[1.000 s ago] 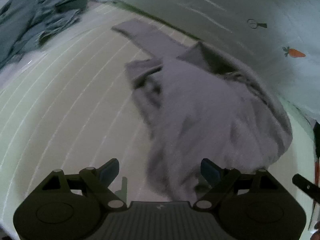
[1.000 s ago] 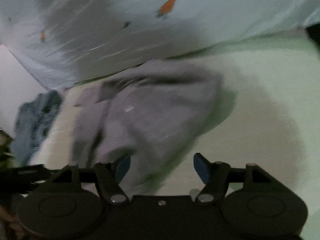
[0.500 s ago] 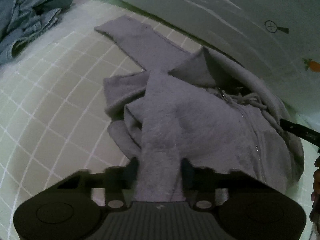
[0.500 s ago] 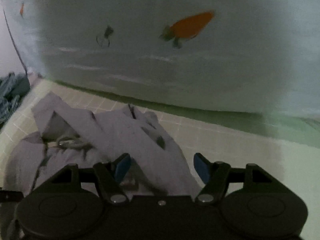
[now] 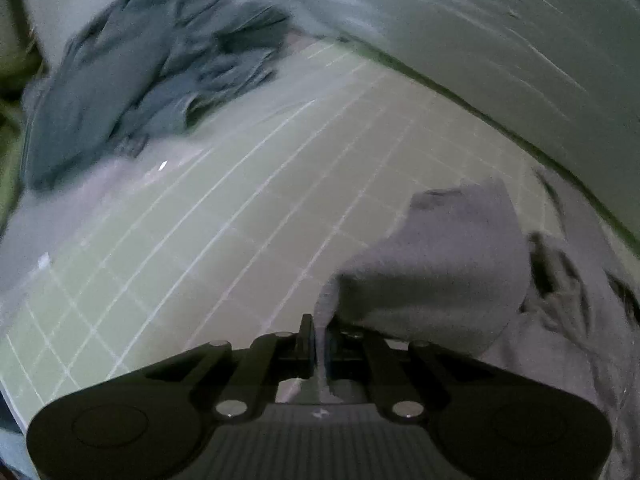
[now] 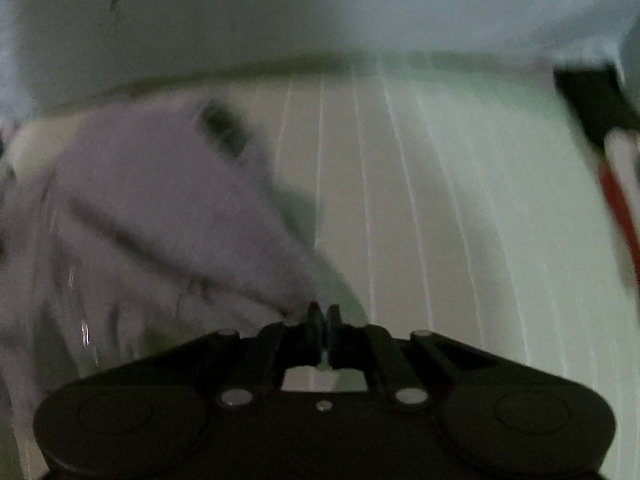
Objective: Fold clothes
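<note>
Left gripper (image 5: 318, 344): jaws closed on a fold of the grey hoodie (image 5: 448, 280). Right gripper (image 6: 323, 330): jaws pinched on the hoodie's edge. The garment lies on the checked bedsheet (image 5: 224, 240); a blue garment (image 5: 132, 80) sits far off; open sheet between.

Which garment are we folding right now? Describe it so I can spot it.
On the pale green checked sheet, near the white quilt, lies a light grey hoodie. Both grippers pinch its fabric. The other clothes, a blue-grey pile, sit untouched in the far corner.
</note>
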Available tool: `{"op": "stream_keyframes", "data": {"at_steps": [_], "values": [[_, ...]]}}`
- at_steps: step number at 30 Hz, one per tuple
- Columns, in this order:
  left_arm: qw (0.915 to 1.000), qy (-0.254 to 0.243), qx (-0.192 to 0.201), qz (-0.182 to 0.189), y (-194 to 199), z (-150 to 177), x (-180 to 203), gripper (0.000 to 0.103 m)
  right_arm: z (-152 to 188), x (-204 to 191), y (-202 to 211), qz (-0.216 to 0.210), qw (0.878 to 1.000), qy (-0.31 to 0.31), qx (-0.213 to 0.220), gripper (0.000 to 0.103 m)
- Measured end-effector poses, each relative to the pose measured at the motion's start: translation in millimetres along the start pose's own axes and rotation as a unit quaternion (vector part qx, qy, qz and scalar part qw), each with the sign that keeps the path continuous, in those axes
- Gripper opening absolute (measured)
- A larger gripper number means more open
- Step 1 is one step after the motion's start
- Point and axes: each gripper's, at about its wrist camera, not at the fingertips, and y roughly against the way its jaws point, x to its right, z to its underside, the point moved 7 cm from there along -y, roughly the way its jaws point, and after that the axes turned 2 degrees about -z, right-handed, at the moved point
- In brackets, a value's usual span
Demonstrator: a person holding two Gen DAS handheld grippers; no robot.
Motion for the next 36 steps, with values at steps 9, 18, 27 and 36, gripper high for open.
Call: {"op": "stream_keyframes", "data": {"at_steps": [9, 18, 27, 36], "values": [[0.9989, 0.013, 0.003, 0.046, 6.2, -2.7, 14.1, 0.070, -54.8, -19.3, 12.8, -0.043, 0.993, -0.061, 0.095, 0.061], [0.9986, -0.003, -0.046, 0.026, -15.2, 10.8, 27.6, 0.080, -100.7, -56.9, -35.2, -0.111, 0.991, -0.020, 0.073, 0.019], [0.9965, 0.008, -0.082, 0.011, -28.4, 32.7, 7.6, 0.080, -85.9, 22.0, 60.4, 0.041, 0.976, -0.051, 0.208, 0.005], [0.9969, 0.003, -0.077, 0.016, -14.5, 23.1, 15.1, 0.081, -27.5, 111.2, 50.0, 0.203, 0.960, -0.157, 0.113, 0.051]]}}
